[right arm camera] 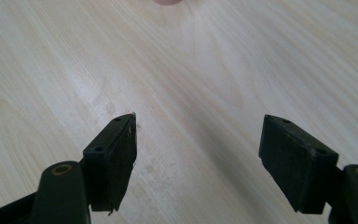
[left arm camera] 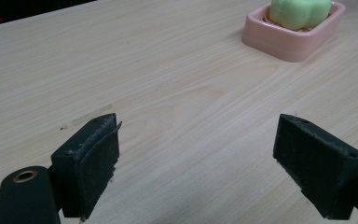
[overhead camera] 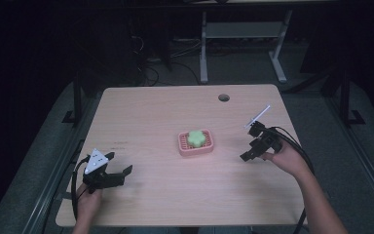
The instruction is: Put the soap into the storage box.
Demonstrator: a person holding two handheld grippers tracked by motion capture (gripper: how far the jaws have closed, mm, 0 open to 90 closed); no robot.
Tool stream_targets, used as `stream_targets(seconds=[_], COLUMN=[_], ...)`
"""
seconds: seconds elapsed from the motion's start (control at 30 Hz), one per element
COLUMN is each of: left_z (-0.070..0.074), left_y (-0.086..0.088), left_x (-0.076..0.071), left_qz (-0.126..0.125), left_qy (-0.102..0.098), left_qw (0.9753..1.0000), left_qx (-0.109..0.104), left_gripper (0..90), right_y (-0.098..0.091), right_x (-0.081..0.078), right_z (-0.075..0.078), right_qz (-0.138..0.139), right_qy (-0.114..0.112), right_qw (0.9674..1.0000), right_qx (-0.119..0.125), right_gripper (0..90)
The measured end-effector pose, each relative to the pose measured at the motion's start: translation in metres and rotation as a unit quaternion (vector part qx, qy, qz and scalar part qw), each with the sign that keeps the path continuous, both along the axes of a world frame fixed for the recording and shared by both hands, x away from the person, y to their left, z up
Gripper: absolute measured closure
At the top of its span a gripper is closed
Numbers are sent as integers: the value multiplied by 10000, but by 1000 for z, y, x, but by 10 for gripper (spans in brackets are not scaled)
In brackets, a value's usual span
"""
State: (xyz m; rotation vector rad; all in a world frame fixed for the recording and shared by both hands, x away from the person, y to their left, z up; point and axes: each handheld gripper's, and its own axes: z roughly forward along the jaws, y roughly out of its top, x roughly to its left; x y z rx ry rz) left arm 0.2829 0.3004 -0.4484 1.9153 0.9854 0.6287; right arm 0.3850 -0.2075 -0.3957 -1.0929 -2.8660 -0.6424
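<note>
On table (overhead camera: 151, 117), soap dish (overhead camera: 196, 143), open tools apart

Pink soap dish (right arm camera: 168, 2) cut off at top edge

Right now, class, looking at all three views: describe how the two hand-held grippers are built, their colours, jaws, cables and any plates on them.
The left gripper and the right gripper are both black, each with two blocky jaws faced by flat dark pads. The left carries a grey three-cornered plate with small dots. The right has a thin white plate seen edge-on. Black cables trail from each. Forearms bare, no sleeves.
</note>
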Motion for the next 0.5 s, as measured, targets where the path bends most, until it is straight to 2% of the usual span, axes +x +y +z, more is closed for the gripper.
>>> stream_targets(seconds=[0.5], left_z=[0], left_y=[-1], left_x=[0], left_qz=[-11], left_qy=[-13], left_qw=[10000], left_qx=[-2], left_gripper=[140], right_y=[-24], right_x=[-21], right_z=[-19], right_qz=[-165], right_qy=[28], right_qw=[9998], right_qx=[97], right_gripper=[273])
